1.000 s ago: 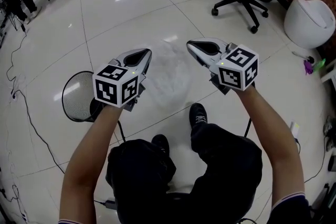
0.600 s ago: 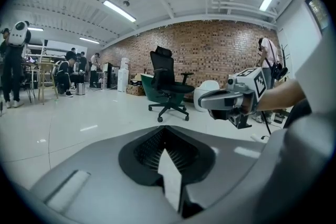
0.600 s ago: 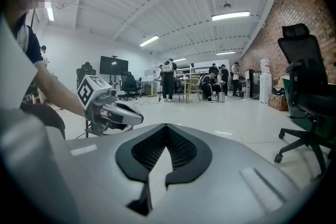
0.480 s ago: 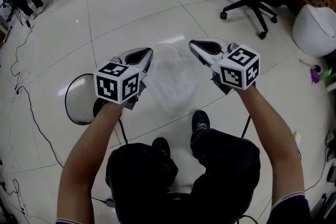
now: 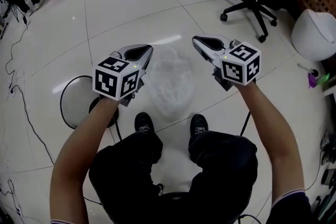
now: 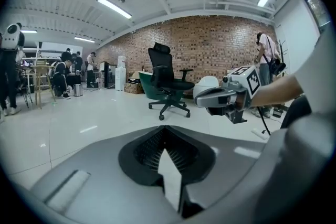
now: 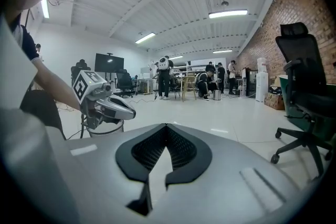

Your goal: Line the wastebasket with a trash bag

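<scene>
**Holding bag between two grippers, basket off to the left**

Item 1, bag [image 5: 169, 81]: thin clear film, held off the floor. It hangs between the two grippers with its top edge stretched from one tip to the other and its long axis pointing down towards the person's shoes.

Item 2, left gripper [image 5: 149, 51]: jaws closed, pinching the bag's left edge.

Item 3, right gripper [image 5: 195, 40]: jaws closed, pinching the right edge.

Item 4, basket [image 5: 79, 103]: round wire mesh, upright on the floor and unlined. It stands left of the bag and lower, partly hidden under the left forearm.

Relation that matters: the basket lies leftward and down from both sets of jaws, and the left gripper is much the nearer. The likely next move carries the bag sideways over the rim (its mouth looks too narrow yet to fit round it).
</scene>
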`<state>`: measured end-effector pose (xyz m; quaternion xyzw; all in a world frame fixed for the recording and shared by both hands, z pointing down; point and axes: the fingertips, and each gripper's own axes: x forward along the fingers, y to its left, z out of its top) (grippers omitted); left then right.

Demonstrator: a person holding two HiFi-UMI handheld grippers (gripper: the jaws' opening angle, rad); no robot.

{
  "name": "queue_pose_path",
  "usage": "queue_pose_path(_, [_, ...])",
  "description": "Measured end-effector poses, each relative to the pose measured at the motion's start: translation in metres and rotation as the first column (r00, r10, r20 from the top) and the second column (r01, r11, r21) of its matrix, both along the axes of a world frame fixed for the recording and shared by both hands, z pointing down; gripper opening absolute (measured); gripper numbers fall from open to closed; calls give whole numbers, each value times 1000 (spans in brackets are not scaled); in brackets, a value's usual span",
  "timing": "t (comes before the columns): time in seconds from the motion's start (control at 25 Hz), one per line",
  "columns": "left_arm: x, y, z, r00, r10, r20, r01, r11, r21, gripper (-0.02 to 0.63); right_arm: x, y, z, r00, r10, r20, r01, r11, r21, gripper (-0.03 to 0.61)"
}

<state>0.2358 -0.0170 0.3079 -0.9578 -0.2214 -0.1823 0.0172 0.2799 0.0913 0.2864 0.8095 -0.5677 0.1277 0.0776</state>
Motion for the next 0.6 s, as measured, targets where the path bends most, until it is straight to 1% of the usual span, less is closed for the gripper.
queue_pose_path(0.12, [8, -11, 1, 1000, -7, -6, 7, 1000, 11, 11, 8, -7, 10, 1000, -10, 9, 10, 1000, -28, 0])
queue_pose_path(0.24, [16, -20, 11, 1000, -7, 8, 7, 1000, 20, 11, 12, -11, 23, 999, -33, 18, 34, 998, -58, 1])
queue_pose_path(0.44, [50, -28, 27, 999, -41, 29, 40, 999, 31, 11, 42, -13, 32, 998, -51, 28, 52, 998, -27, 0])
queue_pose_path(0.6, [72, -23, 39, 998, -29, 54, 27, 999, 46, 11, 64, -14, 47, 996, -65, 59, 67, 997, -31, 0])
